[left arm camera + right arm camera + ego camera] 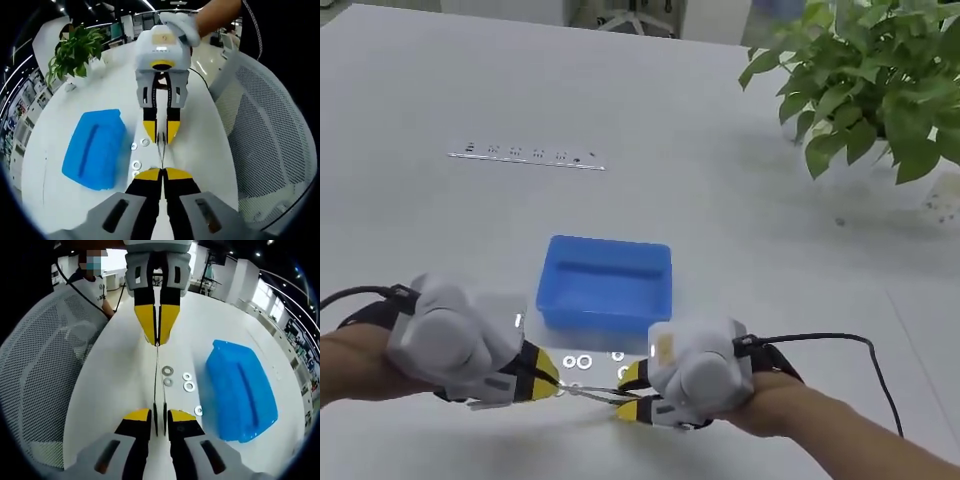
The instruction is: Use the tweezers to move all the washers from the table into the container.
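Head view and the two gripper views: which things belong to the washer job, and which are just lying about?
Job in hand: tweezers, washers, blue container, left hand-held gripper and right hand-held gripper, both shut on the tweezers.

Lying about: potted plant, power strip, mesh chair.

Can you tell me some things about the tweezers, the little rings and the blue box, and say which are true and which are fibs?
1. The left gripper and the right gripper both pinch the tweezers. True.
2. The washers are inside the blue box. False: they lie on the table beside it.
3. A green plant stands on the table. True.
4. The washers are stacked in one pile. False: they lie flat and apart.
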{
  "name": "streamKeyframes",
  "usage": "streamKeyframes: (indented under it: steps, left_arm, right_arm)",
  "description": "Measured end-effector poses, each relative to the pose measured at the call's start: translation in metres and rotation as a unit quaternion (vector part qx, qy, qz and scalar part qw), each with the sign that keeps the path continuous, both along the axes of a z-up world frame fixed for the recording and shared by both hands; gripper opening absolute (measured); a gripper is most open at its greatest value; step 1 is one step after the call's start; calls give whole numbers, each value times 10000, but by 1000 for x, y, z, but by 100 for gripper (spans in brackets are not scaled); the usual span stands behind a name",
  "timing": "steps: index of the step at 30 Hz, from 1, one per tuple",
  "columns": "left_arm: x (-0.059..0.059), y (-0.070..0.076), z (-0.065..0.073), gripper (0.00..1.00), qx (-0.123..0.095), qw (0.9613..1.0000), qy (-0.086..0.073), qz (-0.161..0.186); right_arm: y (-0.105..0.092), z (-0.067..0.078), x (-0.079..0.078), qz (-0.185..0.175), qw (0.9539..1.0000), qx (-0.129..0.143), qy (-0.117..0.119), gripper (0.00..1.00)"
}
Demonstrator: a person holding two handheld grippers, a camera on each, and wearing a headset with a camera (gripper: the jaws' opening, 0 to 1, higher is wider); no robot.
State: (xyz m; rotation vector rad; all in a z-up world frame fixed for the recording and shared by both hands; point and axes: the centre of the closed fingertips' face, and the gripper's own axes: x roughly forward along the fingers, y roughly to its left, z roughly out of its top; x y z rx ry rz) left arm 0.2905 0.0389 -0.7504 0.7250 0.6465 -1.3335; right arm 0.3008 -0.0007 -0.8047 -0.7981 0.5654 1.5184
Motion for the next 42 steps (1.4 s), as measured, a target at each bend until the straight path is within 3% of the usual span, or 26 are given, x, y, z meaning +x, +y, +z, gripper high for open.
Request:
streamKeyframes:
  steps: [19, 32, 42]
  left_arm:
    - [3, -24, 27, 5, -341, 9993, -91, -96]
    - [5, -36, 56, 5, -535, 9980, -284, -190]
    - [-1, -46, 59, 5, -585, 9975, -236, -328]
  right_arm:
    - [-1, 4, 0, -1, 10000, 34, -51, 11]
    - [5, 21, 2, -130, 9997, 206, -86, 11]
    - [12, 21, -8, -145, 9995, 292, 27, 11]
